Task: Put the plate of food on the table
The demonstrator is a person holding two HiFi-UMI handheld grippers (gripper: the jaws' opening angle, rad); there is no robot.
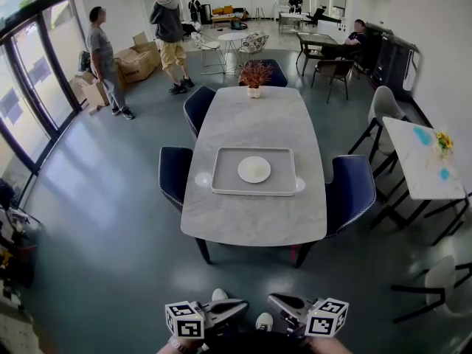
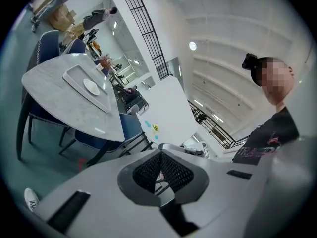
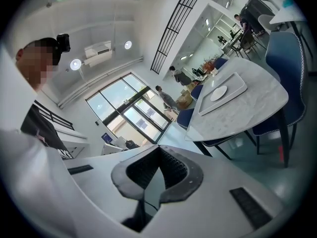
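Note:
A white plate [image 1: 254, 169] lies in a grey tray [image 1: 221, 179] in the middle of a marble-topped table [image 1: 251, 223] some way ahead of me. Both grippers are low at the bottom edge of the head view, well short of the table. My left gripper [image 1: 243, 306] is shut with nothing between its jaws, and so is my right gripper [image 1: 273, 299]. The left gripper view shows the plate [image 2: 91, 87] in the tray [image 2: 74, 78] far beyond the closed jaws [image 2: 161, 150]. In the right gripper view the plate [image 3: 218, 93] is equally distant from the closed jaws [image 3: 158, 147].
Blue chairs [image 1: 350, 190] [image 1: 174, 172] stand on both sides of the table, and a potted plant [image 1: 254, 74] sits at its far end. A second white table [image 1: 420, 157] is at the right. Two people [image 1: 107, 57] [image 1: 169, 28] stand by cardboard boxes [image 1: 136, 61] at far left.

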